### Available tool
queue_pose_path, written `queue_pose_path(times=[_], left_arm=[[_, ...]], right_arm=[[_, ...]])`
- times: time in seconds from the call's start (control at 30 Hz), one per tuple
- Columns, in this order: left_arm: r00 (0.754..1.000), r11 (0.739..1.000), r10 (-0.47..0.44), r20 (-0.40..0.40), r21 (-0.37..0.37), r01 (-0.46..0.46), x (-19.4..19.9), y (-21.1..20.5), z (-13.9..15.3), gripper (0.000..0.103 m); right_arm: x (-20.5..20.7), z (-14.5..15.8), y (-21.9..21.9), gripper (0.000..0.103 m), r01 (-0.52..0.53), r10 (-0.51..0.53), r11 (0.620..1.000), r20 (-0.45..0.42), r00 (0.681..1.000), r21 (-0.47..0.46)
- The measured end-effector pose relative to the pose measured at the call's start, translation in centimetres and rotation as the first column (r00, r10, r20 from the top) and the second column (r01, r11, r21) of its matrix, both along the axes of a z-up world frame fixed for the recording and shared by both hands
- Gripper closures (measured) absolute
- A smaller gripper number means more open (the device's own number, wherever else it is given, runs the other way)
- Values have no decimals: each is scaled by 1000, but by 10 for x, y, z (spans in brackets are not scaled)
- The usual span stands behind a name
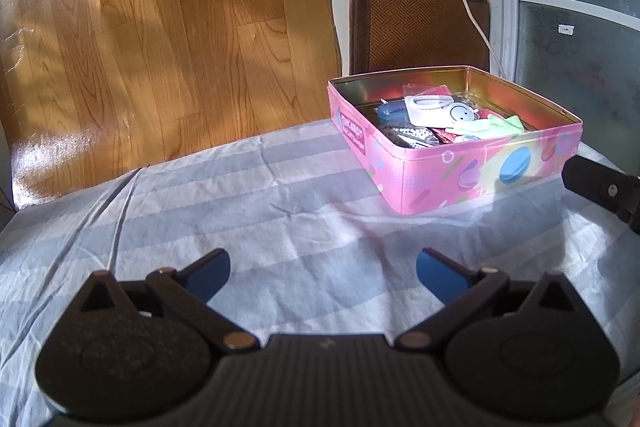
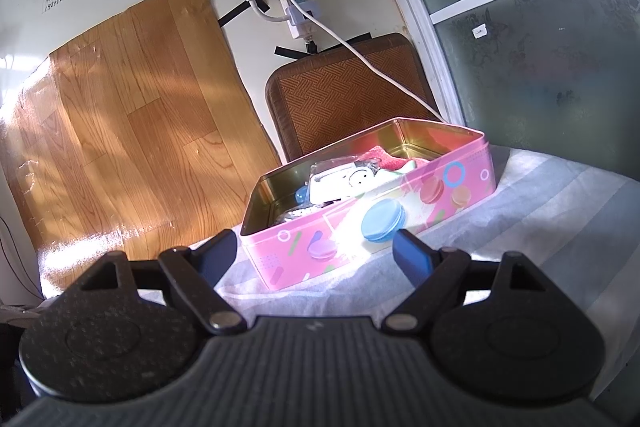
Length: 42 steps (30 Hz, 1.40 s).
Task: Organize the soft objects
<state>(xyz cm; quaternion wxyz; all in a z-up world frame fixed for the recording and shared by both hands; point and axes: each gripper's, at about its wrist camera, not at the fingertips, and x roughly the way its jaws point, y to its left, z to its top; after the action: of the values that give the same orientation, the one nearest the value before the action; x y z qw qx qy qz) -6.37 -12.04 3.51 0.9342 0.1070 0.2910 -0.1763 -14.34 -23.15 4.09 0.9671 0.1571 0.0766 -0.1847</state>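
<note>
Wood-grain sheet fills the left of my left wrist view, taped flat against the wall behind the bed. Striped cloth covers the surface below it, creased, pale blue and white.

My left gripper hangs over bare cloth, jaws spread wide, nothing between the blue pads. Tin sits ahead and to the right of it, well apart.

Pink tin, lid off, macaron print on its walls, stands on the cloth near the woven brown cushion. Inside, a jumble: blue case, white smiley-face item, light green cloth against the near right wall, something red toward the back. Small dark bits at the near left corner I cannot make out.

Tip of my right gripper shows at the right edge, just beside the tin.

Right wrist view: right gripper also wide open and empty, near wall of the tin just ahead of its pads, not touching as far as I can tell. Pink-red cloth lies at the tin's far end. White cord runs down from the taped power strip.
</note>
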Motion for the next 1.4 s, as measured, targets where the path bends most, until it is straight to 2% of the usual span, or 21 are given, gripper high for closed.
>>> queue_pose_path(times=[0.73, 1.4], left_arm=[[998, 999, -31, -57, -15, 30, 0, -1, -4, 0], [997, 999, -42, -64, -12, 41, -1, -2, -5, 0]], right_arm=[[0, -4, 0, 16, -3, 3, 1000, -8, 1000, 0], [0, -4, 1, 16, -1, 1, 1000, -8, 1000, 0]])
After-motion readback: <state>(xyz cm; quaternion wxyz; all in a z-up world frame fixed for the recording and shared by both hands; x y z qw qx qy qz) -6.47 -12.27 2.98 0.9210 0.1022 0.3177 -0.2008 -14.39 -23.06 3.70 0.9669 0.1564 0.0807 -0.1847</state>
